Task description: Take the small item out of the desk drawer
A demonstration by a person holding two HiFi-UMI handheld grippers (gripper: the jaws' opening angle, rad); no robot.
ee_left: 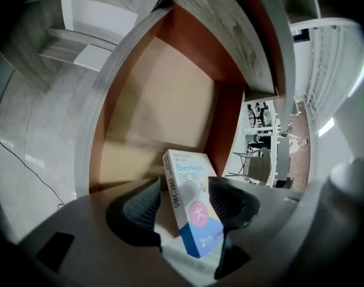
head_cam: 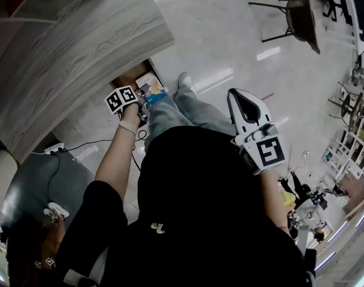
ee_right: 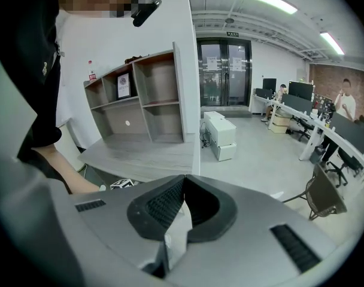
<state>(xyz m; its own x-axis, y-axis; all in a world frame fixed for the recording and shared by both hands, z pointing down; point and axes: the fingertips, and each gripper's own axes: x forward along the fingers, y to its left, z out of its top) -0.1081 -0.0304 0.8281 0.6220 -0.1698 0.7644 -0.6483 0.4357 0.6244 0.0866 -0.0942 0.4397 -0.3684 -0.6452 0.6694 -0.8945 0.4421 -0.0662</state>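
The open desk drawer [head_cam: 129,76] shows its bare wooden floor [ee_left: 158,112]. In it stands a small white and blue bandage box [ee_left: 191,202], leaning a little; from the head view it appears as a blue and white packet [head_cam: 153,90]. My left gripper [ee_left: 183,187] reaches down into the drawer [head_cam: 141,97] with its jaws spread wide on either side of the box, and the pads do not press on it. My right gripper [head_cam: 236,94] is held out over my knee, away from the drawer. Its jaws are shut, tips touching [ee_right: 183,178], with nothing between them.
The grey wood-grain desk [head_cam: 68,52] overhangs the drawer. A cable [head_cam: 86,145] and power strip [head_cam: 53,150] lie on the floor by my left arm. A chair [head_cam: 297,17] stands far off. A shelf unit [ee_right: 140,97] rises on the desk.
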